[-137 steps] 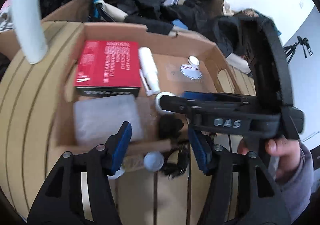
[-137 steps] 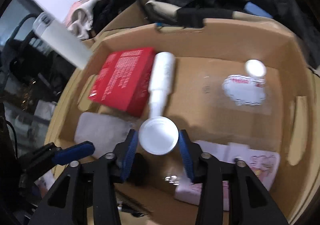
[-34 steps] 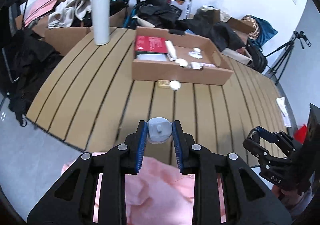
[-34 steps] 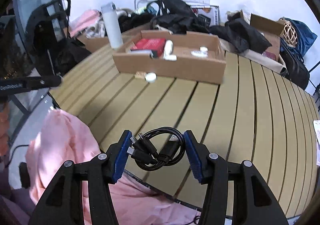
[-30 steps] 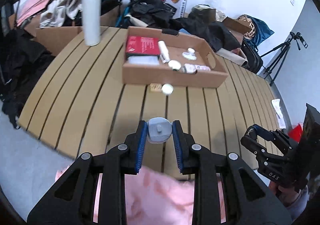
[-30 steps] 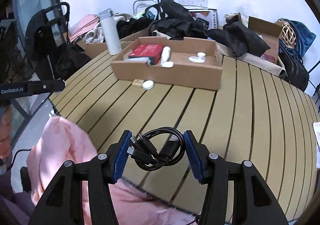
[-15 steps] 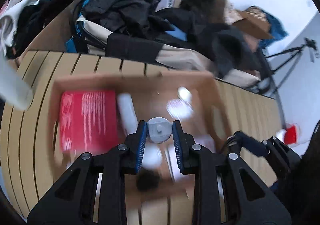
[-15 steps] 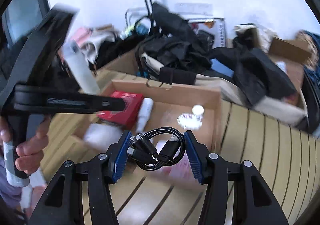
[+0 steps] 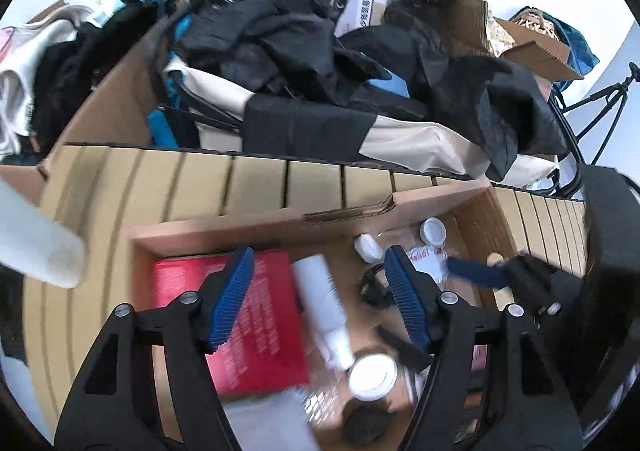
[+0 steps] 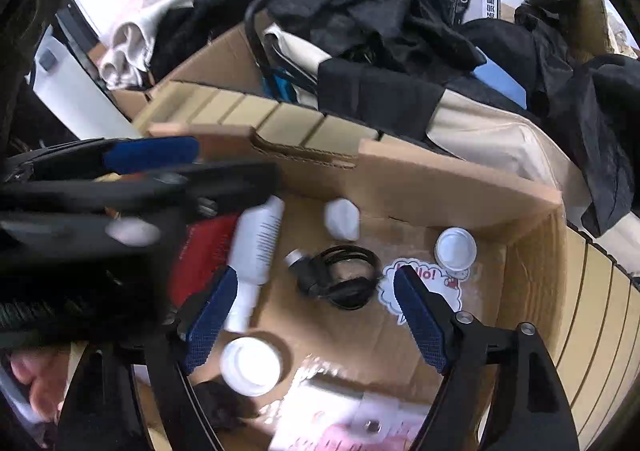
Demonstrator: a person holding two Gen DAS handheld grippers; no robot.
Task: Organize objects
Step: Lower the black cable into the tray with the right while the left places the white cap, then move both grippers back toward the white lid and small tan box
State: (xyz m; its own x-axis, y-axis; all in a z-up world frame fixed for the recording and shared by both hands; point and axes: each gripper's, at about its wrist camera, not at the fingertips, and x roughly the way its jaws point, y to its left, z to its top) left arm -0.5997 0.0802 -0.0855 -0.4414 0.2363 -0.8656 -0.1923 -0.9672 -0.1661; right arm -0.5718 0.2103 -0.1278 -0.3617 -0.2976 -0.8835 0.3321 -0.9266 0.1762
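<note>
Both grippers hover over the open cardboard box (image 9: pixel 248 227) (image 10: pixel 460 179). My left gripper (image 9: pixel 320 299) is open and empty above the red box (image 9: pixel 260 323) and white bottle (image 9: pixel 324 303). My right gripper (image 10: pixel 316 323) is open and empty above the coiled black cable (image 10: pixel 340 279), which lies on the box floor. A small pale grey object (image 10: pixel 342 219) (image 9: pixel 370 247) lies near the far wall. A white cap (image 10: pixel 456 249) and a Hello sticker (image 10: pixel 424 283) lie at the right.
A round white lid (image 10: pixel 250 367) and a pink pack (image 10: pixel 360 427) lie near the box's front. A white flask (image 9: pixel 36 243) stands left on the slatted table (image 9: pixel 240 179). Dark clothes and bags (image 9: pixel 320 63) pile behind the table.
Both grippers opened over the box. The left let go of the pale grey object and the right let go of the black cable; both now lie in the box.
</note>
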